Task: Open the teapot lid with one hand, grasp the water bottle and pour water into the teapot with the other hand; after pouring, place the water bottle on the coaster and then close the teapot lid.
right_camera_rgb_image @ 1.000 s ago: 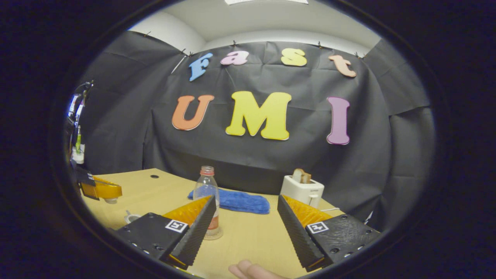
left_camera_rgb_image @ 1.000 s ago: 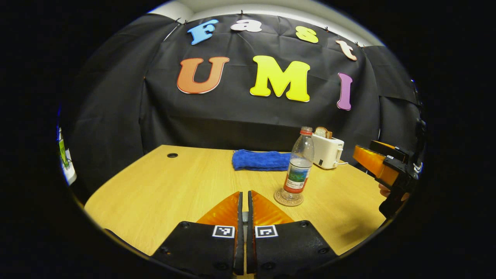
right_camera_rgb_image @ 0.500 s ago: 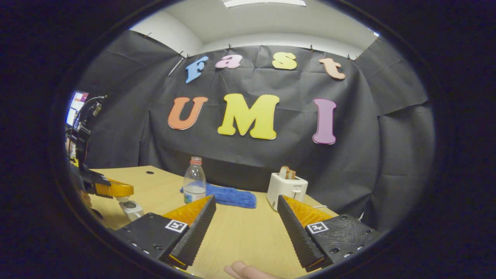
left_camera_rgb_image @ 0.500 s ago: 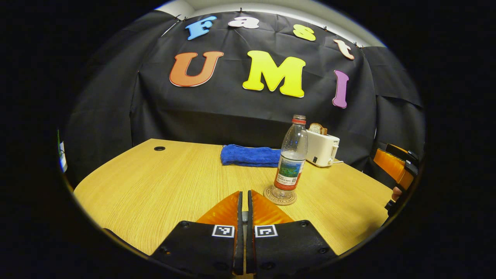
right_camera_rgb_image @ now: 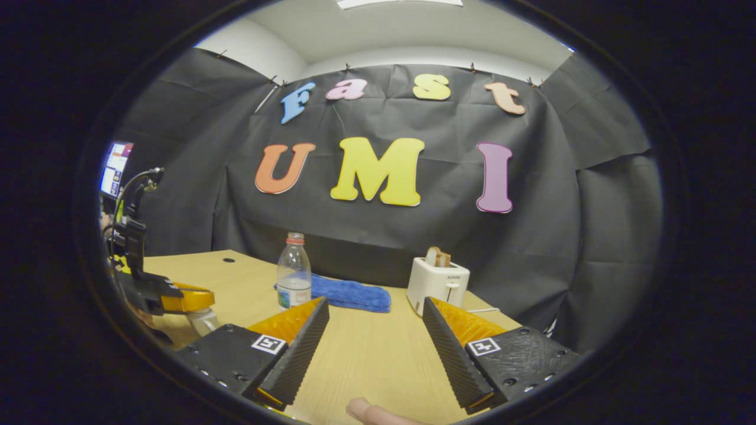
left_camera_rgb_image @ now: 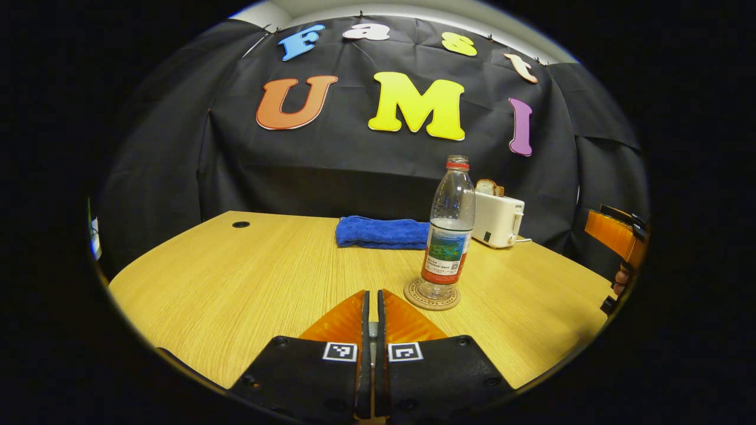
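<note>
The clear water bottle [left_camera_rgb_image: 449, 236] with a red cap stands upright on the round coaster [left_camera_rgb_image: 432, 295], right of centre on the wooden table [left_camera_rgb_image: 236, 277]. My left gripper [left_camera_rgb_image: 370, 293] is shut, with a thin grey sliver of the teapot lid between its fingers. In the right gripper view the left gripper [right_camera_rgb_image: 177, 297] sits low over the pale teapot [right_camera_rgb_image: 204, 321], which is partly hidden. My right gripper [right_camera_rgb_image: 375, 307] is open and holds nothing, well back from the bottle [right_camera_rgb_image: 293, 271]. It also appears as the right gripper [left_camera_rgb_image: 614, 236] at the table's right edge.
A folded blue towel [left_camera_rgb_image: 381, 232] lies at the back of the table. Beside it, a white toaster [left_camera_rgb_image: 498, 219] holds a slice of bread. A cable hole [left_camera_rgb_image: 240, 224] marks the far left. A person's fingertip [right_camera_rgb_image: 372, 413] shows under my right gripper.
My left gripper has come down with the lid onto the teapot. My right gripper has drawn back and to the right, away from the bottle, still open.
</note>
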`<action>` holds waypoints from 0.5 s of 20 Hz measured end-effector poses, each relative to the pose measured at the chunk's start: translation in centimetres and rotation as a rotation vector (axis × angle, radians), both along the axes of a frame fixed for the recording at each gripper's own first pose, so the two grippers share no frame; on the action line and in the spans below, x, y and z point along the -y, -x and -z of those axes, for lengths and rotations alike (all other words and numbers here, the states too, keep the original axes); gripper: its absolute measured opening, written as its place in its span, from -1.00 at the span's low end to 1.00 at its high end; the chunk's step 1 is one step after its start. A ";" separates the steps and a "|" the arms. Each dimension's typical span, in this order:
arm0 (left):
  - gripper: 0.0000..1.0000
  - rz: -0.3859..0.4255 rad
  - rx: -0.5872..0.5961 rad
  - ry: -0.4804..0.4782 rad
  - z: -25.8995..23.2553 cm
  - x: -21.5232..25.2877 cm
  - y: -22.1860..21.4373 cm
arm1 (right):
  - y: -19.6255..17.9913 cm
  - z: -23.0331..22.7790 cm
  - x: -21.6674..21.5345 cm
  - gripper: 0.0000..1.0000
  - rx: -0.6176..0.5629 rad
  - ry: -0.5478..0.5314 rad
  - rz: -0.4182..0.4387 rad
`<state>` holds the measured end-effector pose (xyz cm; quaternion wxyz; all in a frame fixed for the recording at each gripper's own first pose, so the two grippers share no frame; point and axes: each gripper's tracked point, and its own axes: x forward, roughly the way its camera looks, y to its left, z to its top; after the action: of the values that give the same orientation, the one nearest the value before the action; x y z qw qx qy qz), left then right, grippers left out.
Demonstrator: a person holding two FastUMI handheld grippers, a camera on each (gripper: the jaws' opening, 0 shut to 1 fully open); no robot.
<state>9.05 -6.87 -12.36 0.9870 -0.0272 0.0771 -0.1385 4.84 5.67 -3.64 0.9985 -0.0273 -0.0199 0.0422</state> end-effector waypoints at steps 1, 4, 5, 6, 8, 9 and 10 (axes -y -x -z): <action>-0.89 -0.001 -0.003 -0.001 0.1 0.0 0.0 | -0.1 0.1 0.3 0.96 -0.005 -0.002 0.007; -0.90 -0.007 -0.005 0.002 0.2 -0.1 0.1 | 0.0 0.2 0.5 0.91 -0.012 -0.005 0.014; -0.89 -0.008 -0.002 0.003 0.1 0.0 0.1 | 0.0 0.2 0.5 0.91 -0.012 -0.004 0.014; -0.89 -0.010 0.001 0.003 0.1 0.0 0.1 | -0.2 0.3 0.4 0.96 -0.012 -0.002 0.018; -0.89 -0.017 0.003 -0.002 0.1 0.0 0.1 | -0.5 0.6 0.9 0.86 -0.016 -0.005 0.035; -0.89 -0.019 0.002 -0.004 0.1 0.0 0.1 | -0.5 0.8 0.9 0.96 -0.027 -0.009 0.032; -0.89 -0.020 0.001 -0.006 0.2 0.1 0.1 | -0.5 1.0 1.0 0.96 -0.035 -0.011 0.032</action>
<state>8.96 -6.94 -12.55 0.9884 -0.0250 0.0767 -0.1286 5.30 4.70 -4.63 0.9994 -0.0213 -0.0021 0.0264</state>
